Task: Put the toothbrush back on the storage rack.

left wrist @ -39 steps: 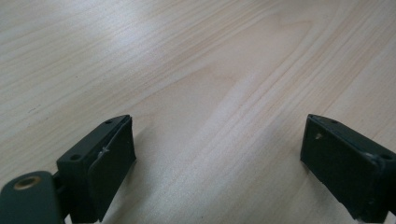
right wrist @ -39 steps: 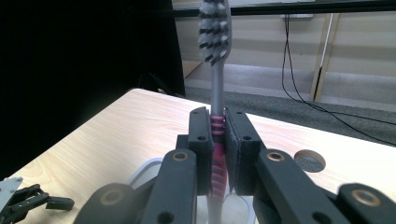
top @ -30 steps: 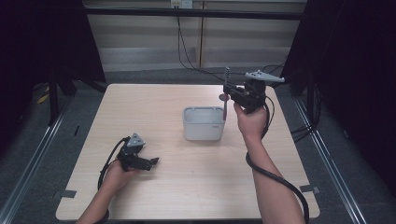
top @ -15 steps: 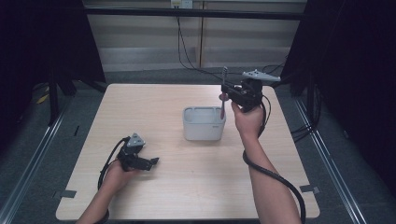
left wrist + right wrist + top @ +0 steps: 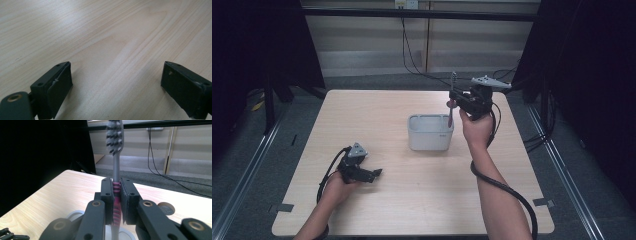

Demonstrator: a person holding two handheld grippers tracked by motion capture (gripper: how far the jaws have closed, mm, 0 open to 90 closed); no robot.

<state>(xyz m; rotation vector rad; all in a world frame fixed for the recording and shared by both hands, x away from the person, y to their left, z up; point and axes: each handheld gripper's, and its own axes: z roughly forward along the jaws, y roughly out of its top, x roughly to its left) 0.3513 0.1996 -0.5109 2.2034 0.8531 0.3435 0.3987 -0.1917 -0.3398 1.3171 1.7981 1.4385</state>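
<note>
the lower end of the toothbrush (image 5: 114,165) is cut off behind the right gripper (image 5: 116,195) in the right gripper view, and the container (image 5: 75,215) beneath is glimpsed only as a pale curved rim between the black linkages. the inside of that container (image 5: 430,132) cannot be made out from the high view. a small mark is seen on its near wall, too small to be read.

the toothbrush (image 5: 451,100) is held upright at the far right of the table (image 5: 377,110), above the container's right edge, its bristled head up and its lower tip down at the rim; whether the tip touches cannot be told. the handle is pinched between the right gripper's (image 5: 452,98) jaws, pressed against a ribbed pink grip section. the neck is grey and smooth, the bristles mixed white and dark.

the container is seen as a rounded rectangular tub, light grey, matte.

the left gripper (image 5: 374,173) is rested low at the near left of the table, well apart from the container. in the left gripper view its jaws are spread wide with only pale wood grain (image 5: 112,50) between them. a round cut-out (image 5: 166,208) is noted in the tabletop.
</note>
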